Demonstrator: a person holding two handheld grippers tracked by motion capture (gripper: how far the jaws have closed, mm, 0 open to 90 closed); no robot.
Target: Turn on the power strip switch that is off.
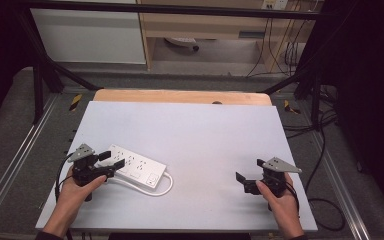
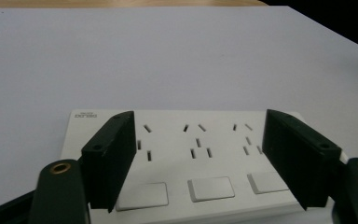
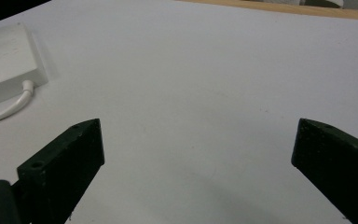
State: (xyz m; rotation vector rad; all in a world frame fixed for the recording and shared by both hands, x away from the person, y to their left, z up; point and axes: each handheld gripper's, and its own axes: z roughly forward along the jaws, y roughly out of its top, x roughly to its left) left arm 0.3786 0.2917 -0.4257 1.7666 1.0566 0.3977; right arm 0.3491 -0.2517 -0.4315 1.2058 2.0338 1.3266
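White power strip [image 1: 136,166] lies flat at the table's [image 1: 195,135] near-left, cord [image 1: 155,189] looping toward the person. Left gripper [image 1: 114,159] jaws wide, straddling the strip above its sockets, pads not pressing; right gripper [image 1: 250,176] wide, empty, well apart. Risk: closing this high, the jaws could slip off the strip's face, or cord drag could twist it.

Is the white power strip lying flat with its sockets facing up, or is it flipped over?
Flat, sockets up: the white power strip shows its slots and three switches, resting on the grey table.
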